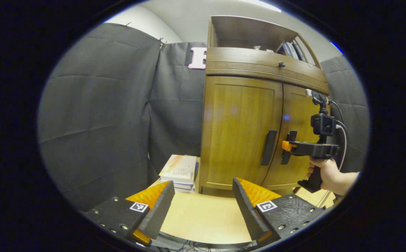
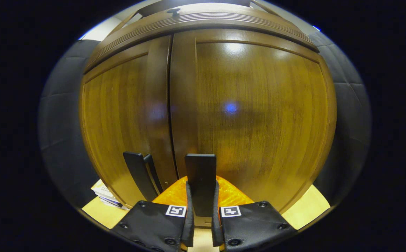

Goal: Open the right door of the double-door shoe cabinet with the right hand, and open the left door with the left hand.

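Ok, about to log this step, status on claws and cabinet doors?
Right claw shut on right door handle. Left claw open, short of the cabinet. Both doors closed, left door handle untouched. Nothing in the way.

Shoe cabinet point(image 1: 239, 129) is wood, warm brown, visible grain, smooth glossy varnish; right door point(image 2: 259, 115) reflects lights. Door handles: left handle point(image 1: 269, 147) and right handle point(image 2: 200, 182) look matt dark plastic or painted metal, cannot tell which. Small drawer knob point(image 1: 281, 64) is dark, slightly shiny. Table point(image 1: 203, 220) is pale smooth wood-look laminate, matt. Booth wall point(image 1: 101, 115) is matt dark cloth, creased. Stacked books point(image 1: 179, 171) have paper covers, low sheen.
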Tool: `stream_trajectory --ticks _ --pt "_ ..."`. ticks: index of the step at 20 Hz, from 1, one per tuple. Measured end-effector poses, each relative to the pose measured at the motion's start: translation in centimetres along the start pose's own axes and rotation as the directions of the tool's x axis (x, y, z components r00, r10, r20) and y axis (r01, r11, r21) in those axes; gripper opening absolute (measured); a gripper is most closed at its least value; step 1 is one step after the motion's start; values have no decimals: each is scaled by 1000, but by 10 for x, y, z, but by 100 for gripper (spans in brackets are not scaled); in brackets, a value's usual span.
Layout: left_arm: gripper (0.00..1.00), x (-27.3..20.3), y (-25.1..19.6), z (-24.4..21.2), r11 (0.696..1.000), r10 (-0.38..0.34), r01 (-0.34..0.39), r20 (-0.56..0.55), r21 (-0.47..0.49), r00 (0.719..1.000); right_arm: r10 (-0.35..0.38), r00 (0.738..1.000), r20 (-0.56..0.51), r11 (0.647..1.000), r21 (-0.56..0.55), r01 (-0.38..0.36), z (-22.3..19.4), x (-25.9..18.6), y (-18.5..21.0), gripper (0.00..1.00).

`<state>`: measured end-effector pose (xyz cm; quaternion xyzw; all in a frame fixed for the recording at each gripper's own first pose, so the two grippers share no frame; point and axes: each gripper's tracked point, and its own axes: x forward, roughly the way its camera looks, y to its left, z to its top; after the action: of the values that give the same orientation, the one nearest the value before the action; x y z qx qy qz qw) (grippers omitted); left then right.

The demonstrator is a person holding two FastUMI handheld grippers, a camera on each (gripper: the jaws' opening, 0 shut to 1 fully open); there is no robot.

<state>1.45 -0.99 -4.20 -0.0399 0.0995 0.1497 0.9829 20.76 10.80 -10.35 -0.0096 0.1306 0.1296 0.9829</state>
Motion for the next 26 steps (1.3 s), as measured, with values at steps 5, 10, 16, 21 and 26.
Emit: stream_trajectory --ticks 5,10,16,21,26 --pt "95 -16 -3 3 999 -43 43 19 -6 999 15 1000 1 1000 -11 -15 2 -9 -1 16" --pt "95 -32 5 -8 993 -114 114 15 12 993 20 1000 -1 1000 -3 -20 -1 -35 -5 16" --pt "96 -42 4 -12 973 -229 228 22 38 973 4 1000 -30 1000 10 -4 -12 -74 -10 16" --pt "95 -40 -23 6 969 -243 241 55 50 968 44 999 -24 999 -8 -44 -19 -108 -23 16" --pt "96 -56 -66 10 984 -178 179 63 -22 982 134 990 -38 991 -25 -135 -26 -143 -39 16"
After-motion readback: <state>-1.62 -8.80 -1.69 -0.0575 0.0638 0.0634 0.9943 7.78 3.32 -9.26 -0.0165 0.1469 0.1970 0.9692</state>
